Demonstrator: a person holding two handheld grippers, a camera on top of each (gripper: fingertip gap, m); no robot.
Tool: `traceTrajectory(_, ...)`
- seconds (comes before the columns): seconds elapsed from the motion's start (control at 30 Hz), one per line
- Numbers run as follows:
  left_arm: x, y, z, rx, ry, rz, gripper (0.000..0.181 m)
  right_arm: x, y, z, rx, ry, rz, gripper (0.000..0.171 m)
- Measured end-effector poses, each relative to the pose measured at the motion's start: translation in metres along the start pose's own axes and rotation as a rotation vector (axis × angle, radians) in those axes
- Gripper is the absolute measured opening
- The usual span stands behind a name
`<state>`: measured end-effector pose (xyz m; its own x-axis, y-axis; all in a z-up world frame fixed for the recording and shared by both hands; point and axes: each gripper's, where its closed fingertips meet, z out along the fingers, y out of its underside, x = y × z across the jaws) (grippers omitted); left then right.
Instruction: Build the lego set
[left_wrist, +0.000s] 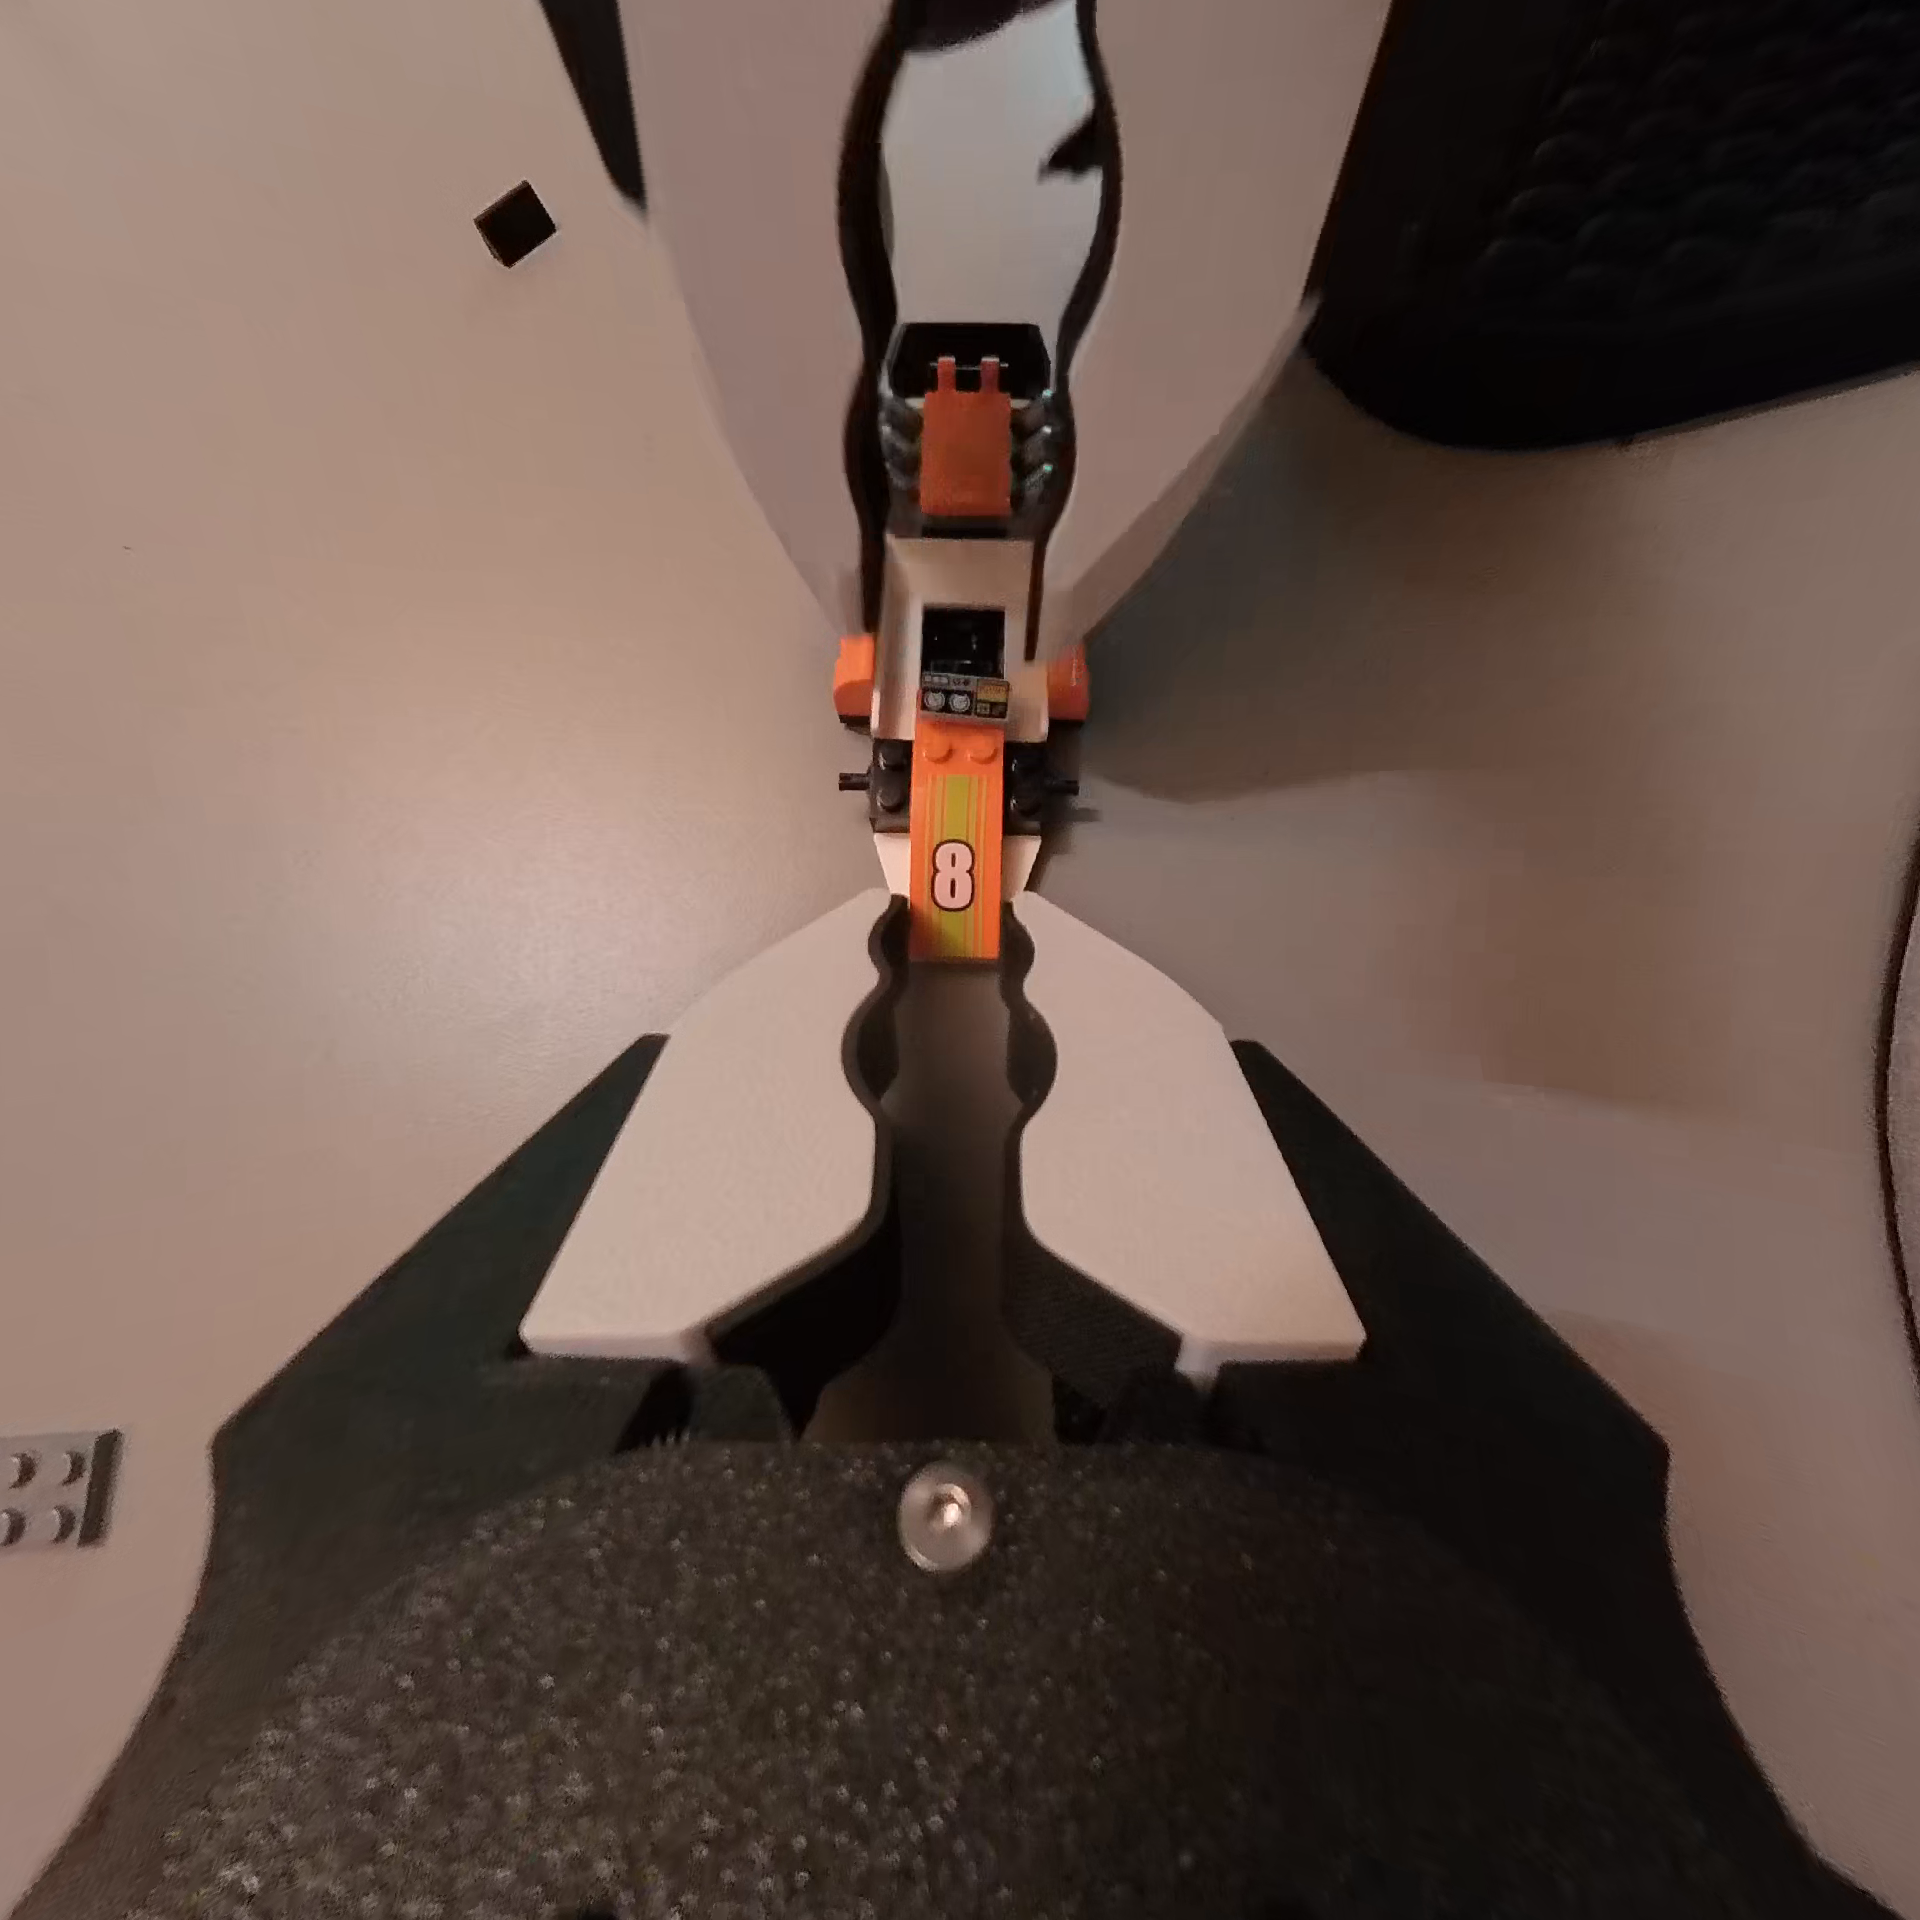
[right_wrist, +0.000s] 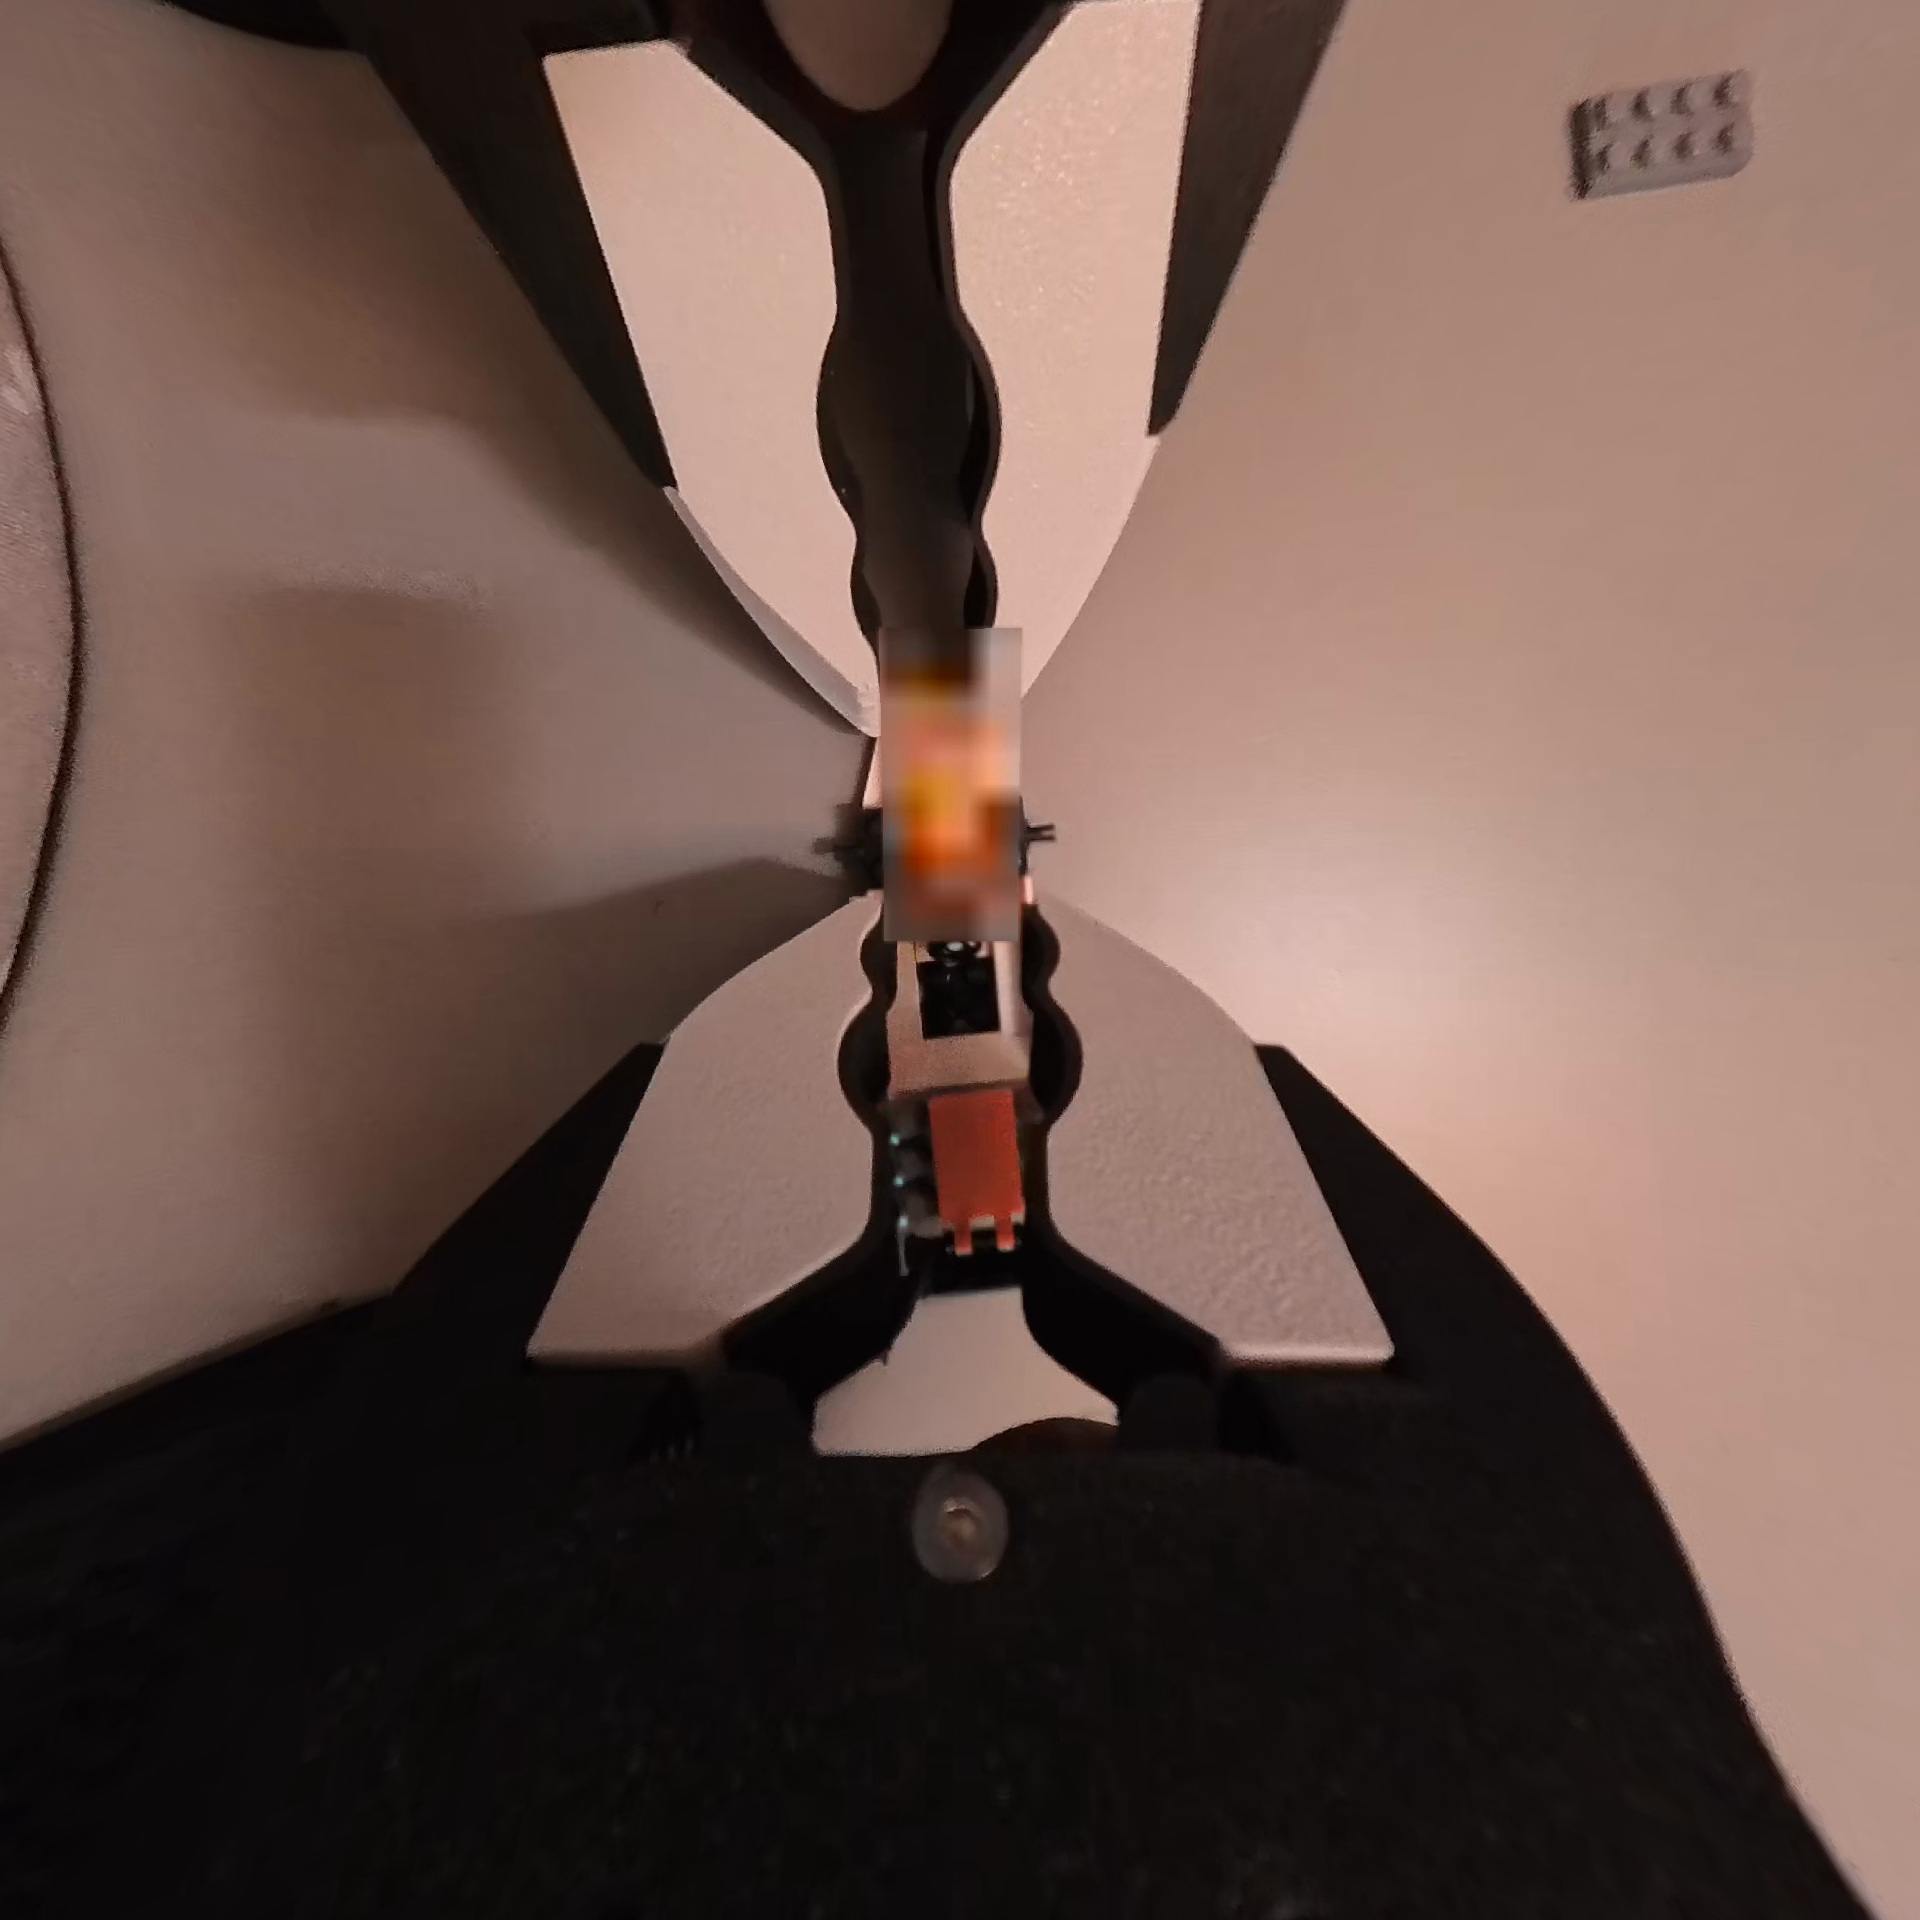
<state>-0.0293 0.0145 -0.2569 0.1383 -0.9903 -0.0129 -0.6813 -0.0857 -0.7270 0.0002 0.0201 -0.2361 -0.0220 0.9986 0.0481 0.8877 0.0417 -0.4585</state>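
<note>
Where white fingers (left_wrist: 790, 1049) pinch: glossy studded car (left_wrist: 954, 727)

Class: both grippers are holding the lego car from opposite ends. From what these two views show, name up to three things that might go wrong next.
1. The left gripper pinches only the tip of the orange nose piece; it may slip or pop off the car.
2. The right gripper clamps the rear; pulling against the left could split the build.
3. The grey plate and black tile lie loose nearby and might get knocked.

Lego car (left_wrist: 956, 665) — orange and white, lime-striped nose; grey plate (left_wrist: 52, 1488).
</note>
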Motion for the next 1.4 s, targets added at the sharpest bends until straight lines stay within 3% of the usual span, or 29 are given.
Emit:
traceTrajectory(0.17,0.0,0.001,-0.001,0.006,0.005,0.01,0.016,0.006,0.03,-0.025,0.098,0.024,0.061,0.056)
traceTrajectory(0.27,0.001,0.0,0.0,0.004,0.009,0.032,0.016,0.004,0.051,-0.018,0.156,0.005,0.124,0.065)
traceTrajectory(0.4,0.001,-0.001,0.001,0.011,0.017,0.062,0.016,0.002,0.057,-0.001,0.196,-0.015,0.1,0.064)
traceTrajectory(0.57,0.002,-0.003,0.003,0.02,0.029,0.064,0.016,0.0,0.052,0.002,0.245,-0.028,0.059,0.047)
traceTrajectory(0.77,0.002,-0.004,0.003,0.026,0.037,0.051,0.016,0.0,0.052,0.0,0.313,-0.012,0.058,0.047)
traceTrajectory(1.07,0.005,-0.023,-0.016,0.14,0.228,-0.185,0.023,0.0,0.05,-0.004,0.376,-0.034,0.086,0.046)
traceTrajectory(1.4,-0.01,-0.023,-0.003,0.006,0.326,-0.204,0.03,-0.001,0.047,-0.009,0.445,-0.058,0.09,0.046)
